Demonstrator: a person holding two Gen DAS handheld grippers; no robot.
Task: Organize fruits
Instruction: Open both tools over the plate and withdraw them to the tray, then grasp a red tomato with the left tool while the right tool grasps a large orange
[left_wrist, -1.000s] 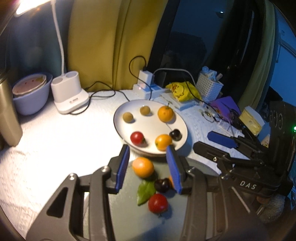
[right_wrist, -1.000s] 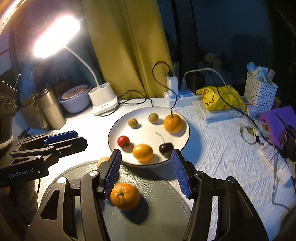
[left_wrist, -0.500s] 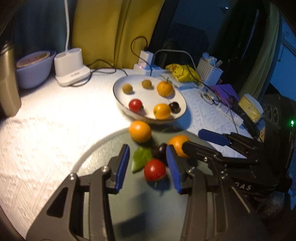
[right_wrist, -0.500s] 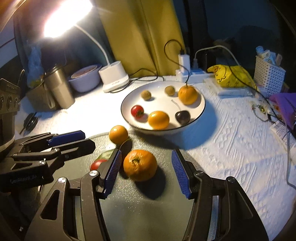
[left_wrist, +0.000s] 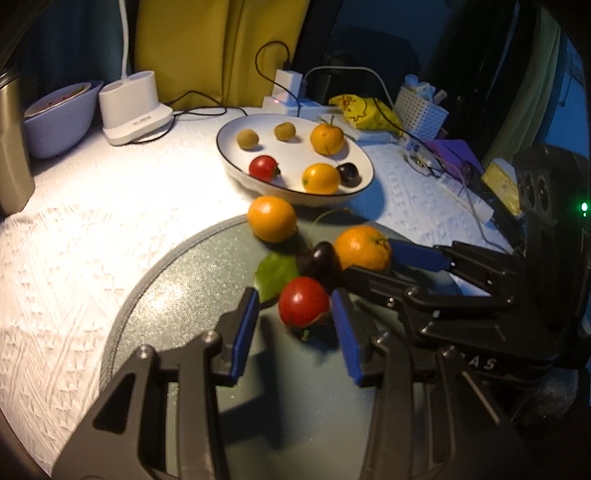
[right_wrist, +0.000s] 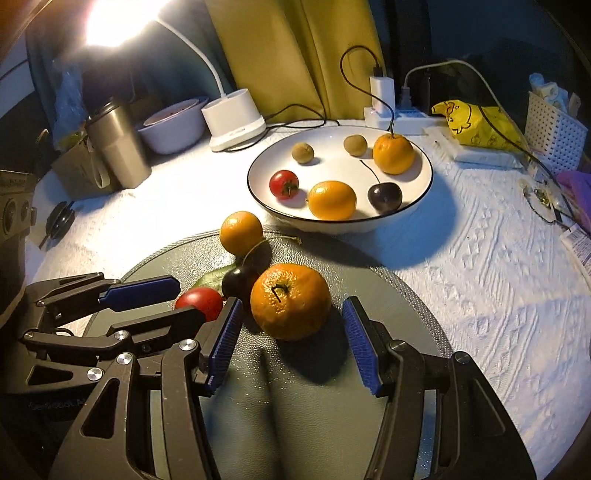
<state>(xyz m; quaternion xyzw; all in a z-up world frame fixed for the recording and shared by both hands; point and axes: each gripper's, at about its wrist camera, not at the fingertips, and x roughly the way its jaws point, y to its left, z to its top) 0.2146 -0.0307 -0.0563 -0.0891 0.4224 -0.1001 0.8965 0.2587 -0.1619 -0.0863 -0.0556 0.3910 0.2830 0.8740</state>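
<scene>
On a round grey-green mat (left_wrist: 184, 295) lie a red tomato (left_wrist: 303, 307), a dark cherry (left_wrist: 317, 260), a green leaf (left_wrist: 275, 275), a small orange fruit (left_wrist: 271, 218) and a bigger orange (right_wrist: 290, 301). My left gripper (left_wrist: 295, 306) is open, its blue pads either side of the tomato with gaps showing. My right gripper (right_wrist: 293, 306) is open around the bigger orange, not pressing it. Both grippers sit close together, the left one (right_wrist: 190, 300) just left of the right. Behind the mat a white plate (right_wrist: 332, 225) holds several fruits.
A white lamp base (right_wrist: 236, 122), a pale bowl (right_wrist: 173, 129) and a steel tumbler (right_wrist: 118, 147) stand at the back left. Power strip with cables (right_wrist: 391, 110), a yellow bag (right_wrist: 476, 125) and a white basket (right_wrist: 550, 125) crowd the back right.
Both grippers have come down and forward over the mat. The tomato now sits between the left pads and the orange between the right pads. Jaw widths look the same.
</scene>
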